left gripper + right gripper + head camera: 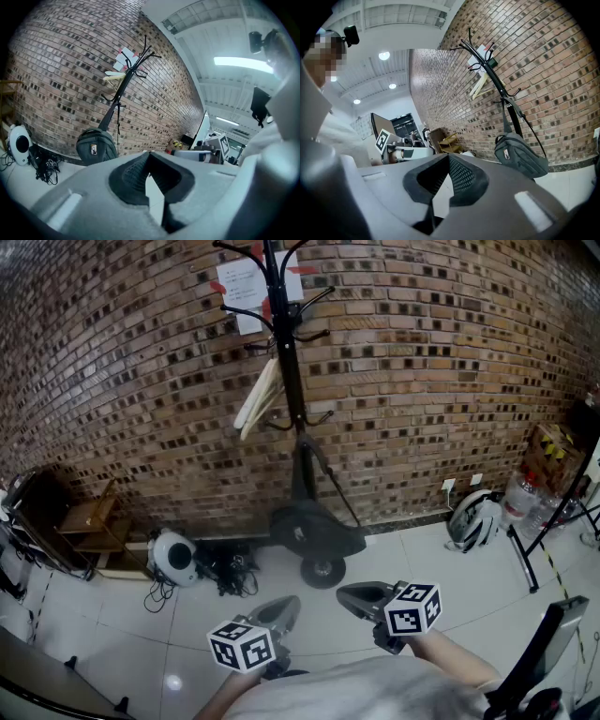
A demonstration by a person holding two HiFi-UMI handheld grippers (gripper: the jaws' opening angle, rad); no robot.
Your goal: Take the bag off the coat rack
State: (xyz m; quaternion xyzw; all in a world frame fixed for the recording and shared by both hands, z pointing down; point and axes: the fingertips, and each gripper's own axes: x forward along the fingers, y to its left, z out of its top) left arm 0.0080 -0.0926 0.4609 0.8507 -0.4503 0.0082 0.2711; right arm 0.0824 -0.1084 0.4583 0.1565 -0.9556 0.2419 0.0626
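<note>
The bag [314, 526] hangs low on the rack [286, 352], against the far brick wall. Its strap [330, 479] runs up the pole to a hook, and the body sits just above the rack's base.

Both your tongs are near you and well apart from it. The left gripper [286, 606] and right gripper [345, 594] are each clenched on nothing, so you'll have to open one before you reach in.

I'd say the main risk is the strap. If you yank the bag toward you instead of lifting the strap clear of its hook, the whole rack could tip. A sloppy lift might also knock the wooden hanger [258, 395] off its hook. The cables [225, 570] on the floor left of the base look like a trip hazard too.
</note>
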